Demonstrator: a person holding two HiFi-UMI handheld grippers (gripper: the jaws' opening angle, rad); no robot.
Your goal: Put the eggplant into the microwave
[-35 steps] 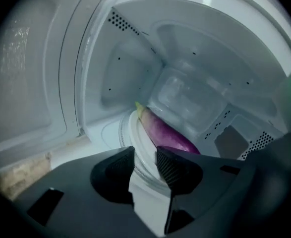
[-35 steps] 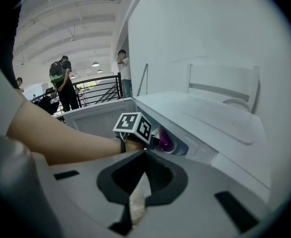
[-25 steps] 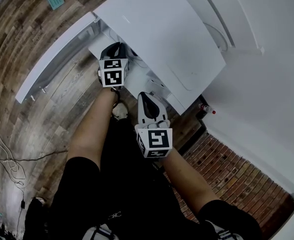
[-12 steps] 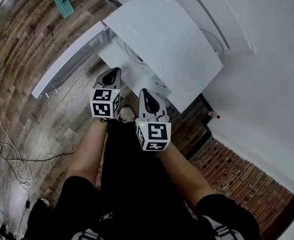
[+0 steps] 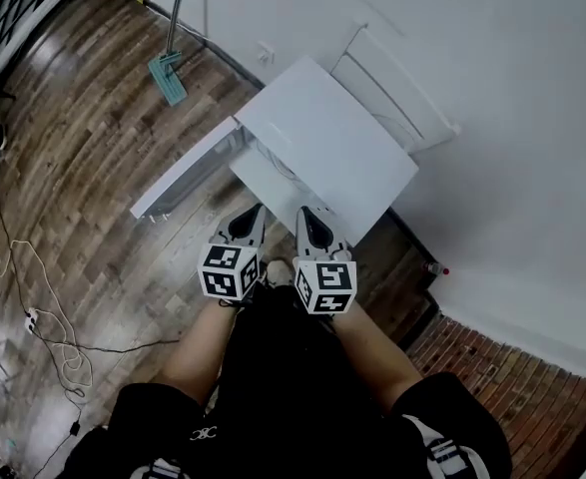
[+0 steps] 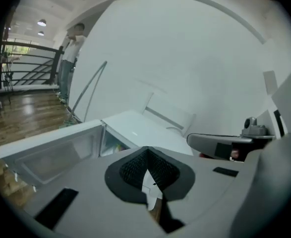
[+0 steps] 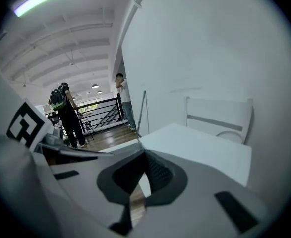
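Observation:
No eggplant shows in any view. A low white cabinet (image 5: 324, 146) stands by the wall with its door (image 5: 187, 174) swung open to the left. In the left gripper view something yellow-green lies inside the cabinet's opening (image 6: 115, 145). My left gripper (image 5: 249, 222) and right gripper (image 5: 312, 224) are held side by side close to my body, in front of the cabinet and apart from it. Both point towards it and slightly down. The left gripper (image 6: 146, 152) is shut with nothing in it. The right gripper (image 7: 144, 155) also has its jaws together and is empty.
A white chair (image 5: 396, 90) stands behind the cabinet against the wall. A mop (image 5: 170, 72) leans at the back left, and cables (image 5: 31, 325) trail over the wood floor. A red-capped bottle (image 5: 435, 268) sits by the brick paving (image 5: 492, 367). People (image 7: 68, 114) stand by a railing.
Both grippers have risen and drawn back from the cabinet towards my body. The left one has left the open front of the cabinet. The door stays open.

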